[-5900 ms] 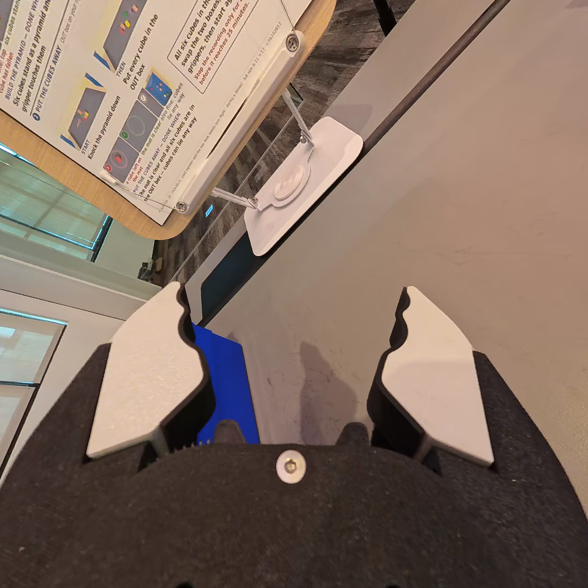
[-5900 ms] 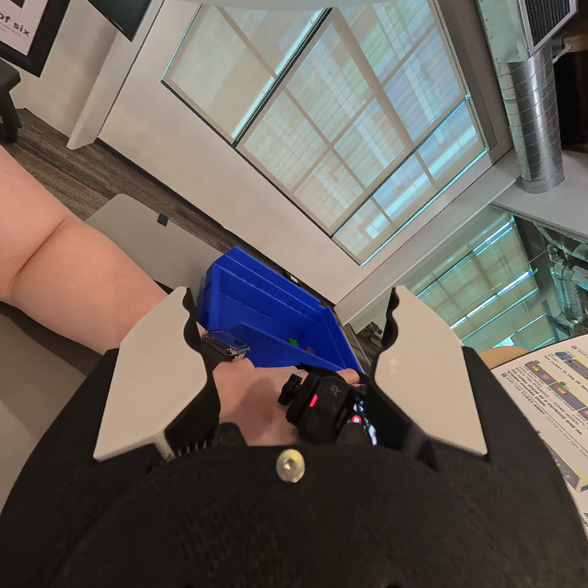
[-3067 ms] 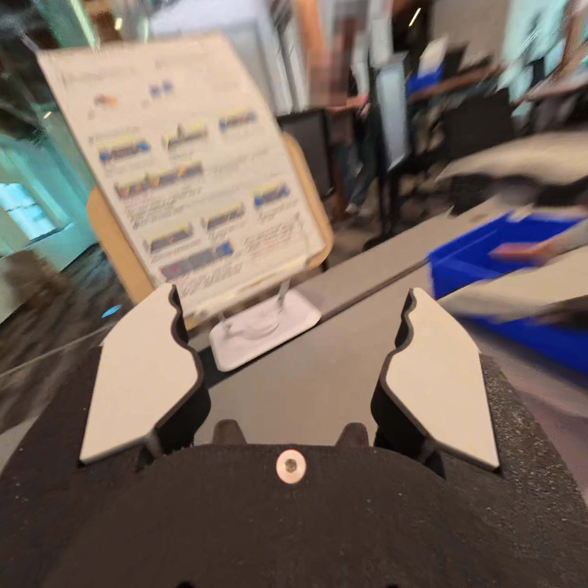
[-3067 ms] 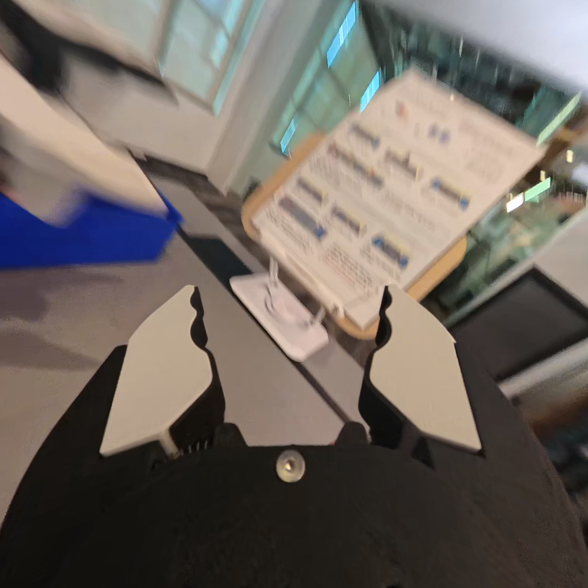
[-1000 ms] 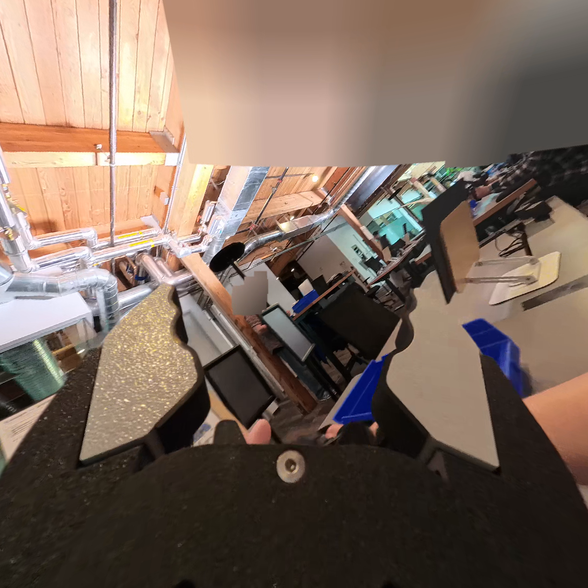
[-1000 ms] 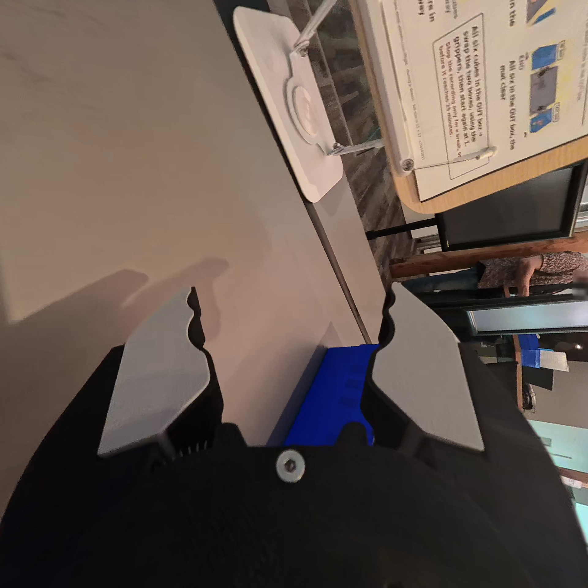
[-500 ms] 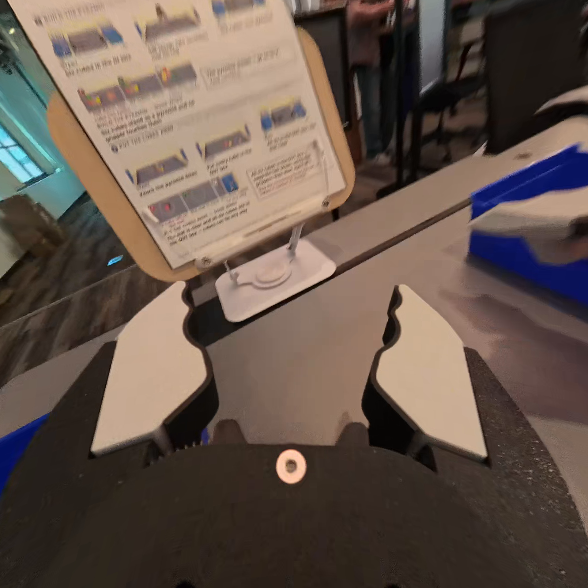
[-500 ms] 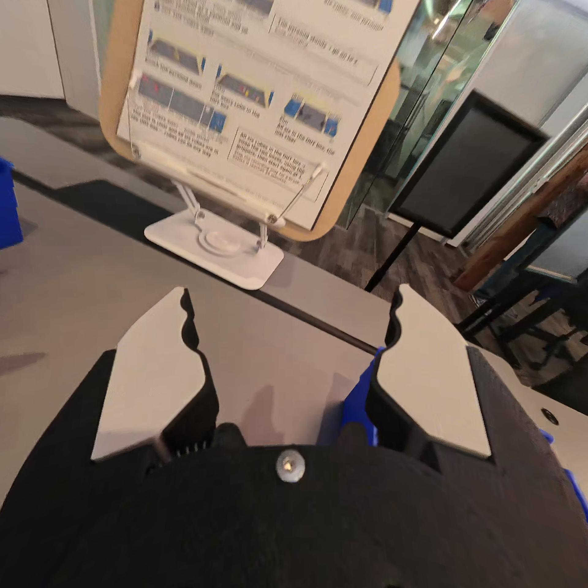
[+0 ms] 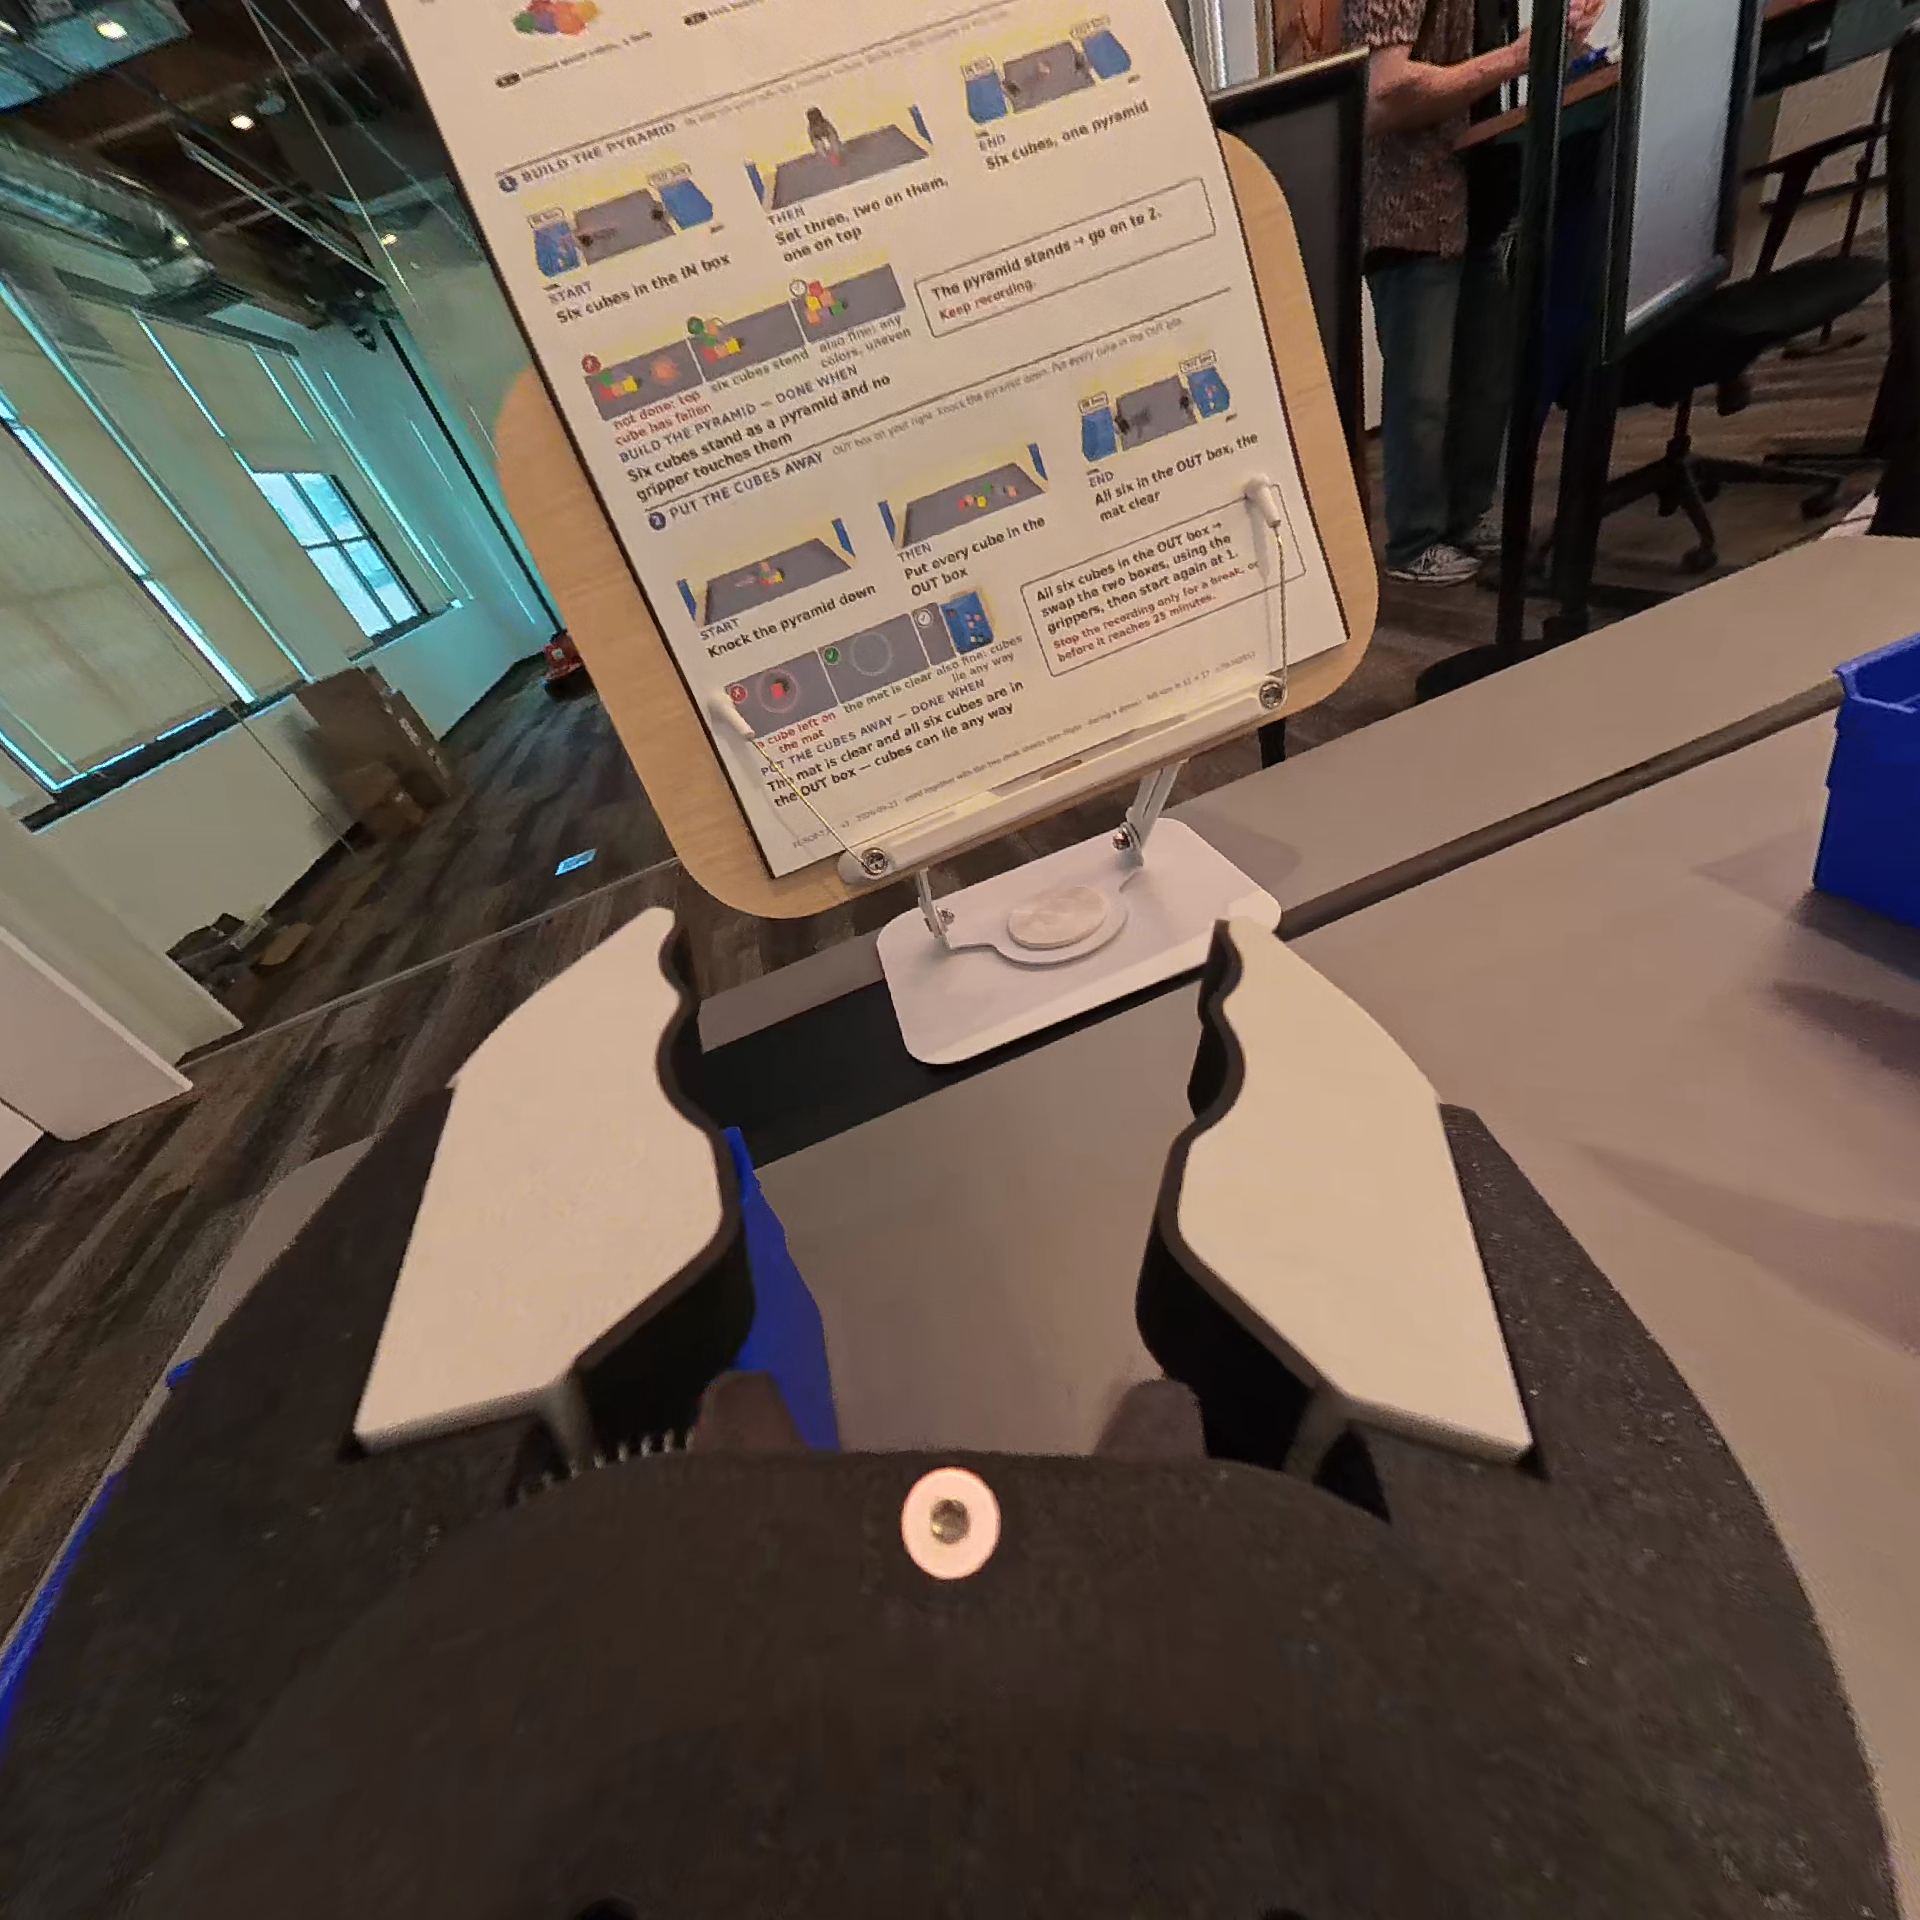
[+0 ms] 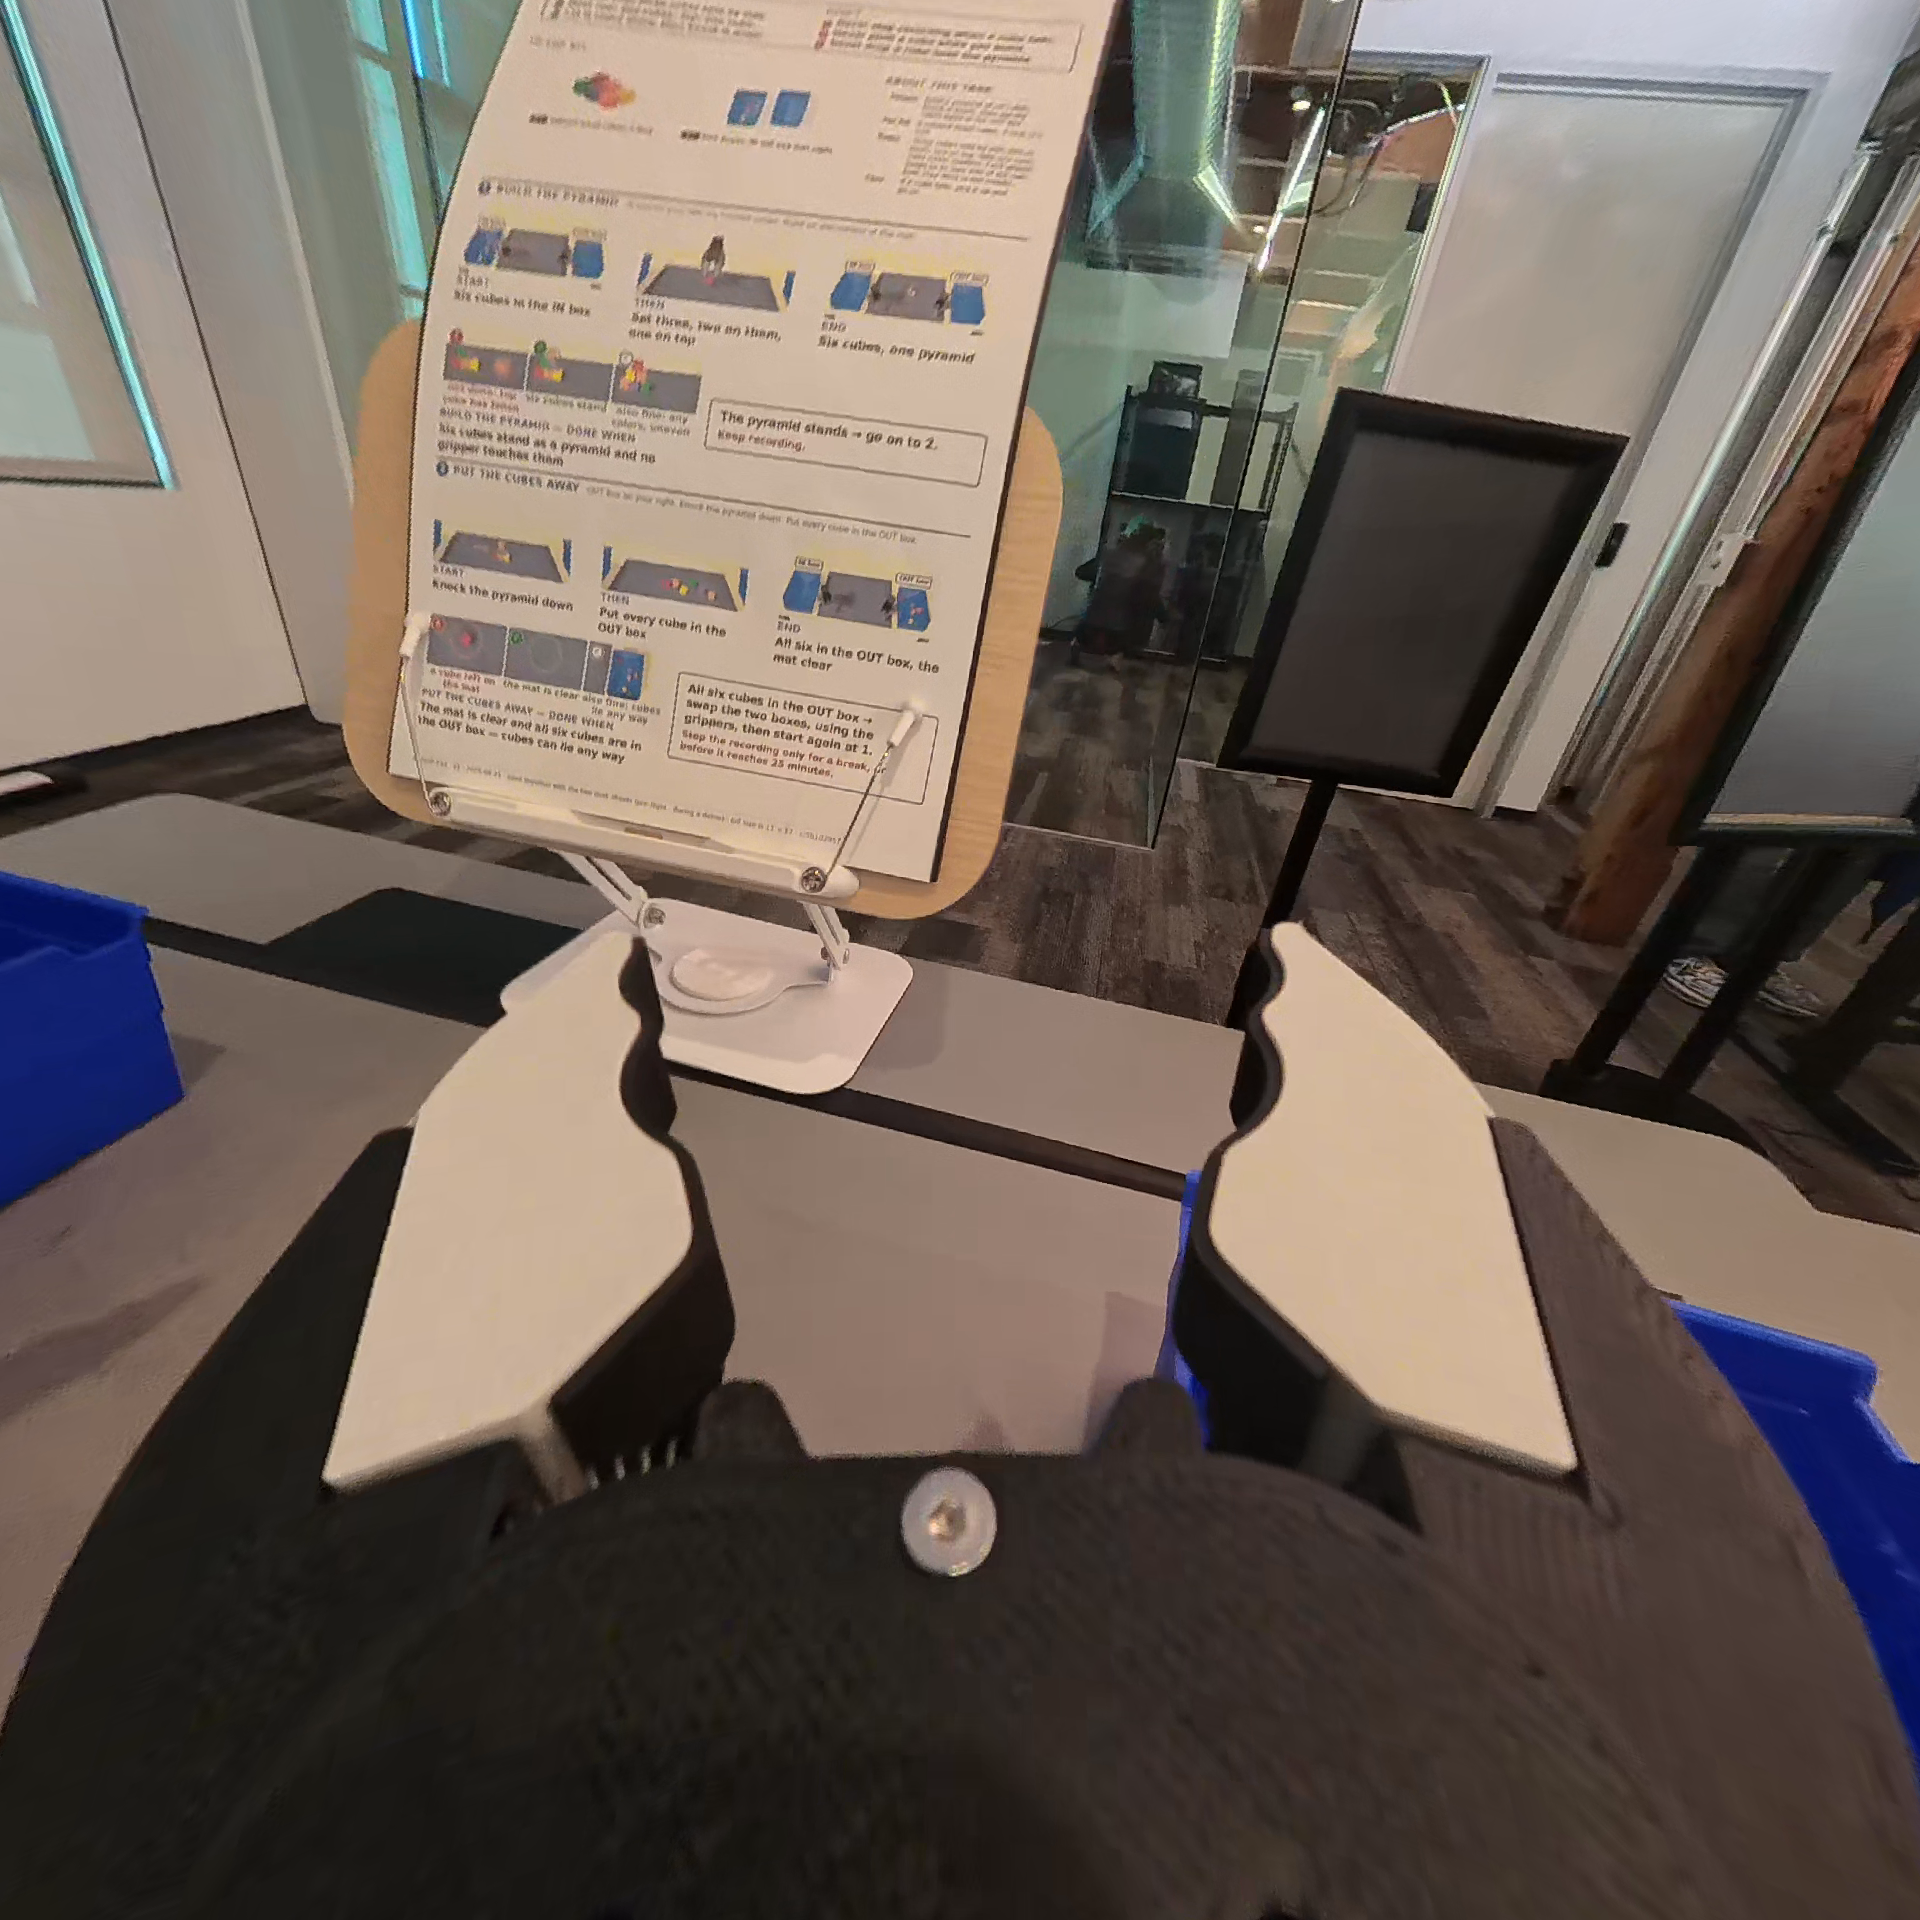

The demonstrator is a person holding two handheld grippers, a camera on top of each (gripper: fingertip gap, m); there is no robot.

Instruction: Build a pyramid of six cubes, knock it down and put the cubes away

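My left gripper is open and empty above the grey mat. A blue box shows just under its left finger, and a second blue box stands at the far right of that view. My right gripper is open and empty. One blue box lies under its right finger and the other blue box stands at the left. No cubes show in either view.
An instruction sheet on a wooden board stands on a white stand base at the far edge of the table; it also shows in the right wrist view. A person stands beyond the table. A dark screen on a pole stands behind.
Both grippers swung round from pointing sideways and upward to level, facing the instruction board. Both stayed open. Over the last half second they steadied and the blur cleared.
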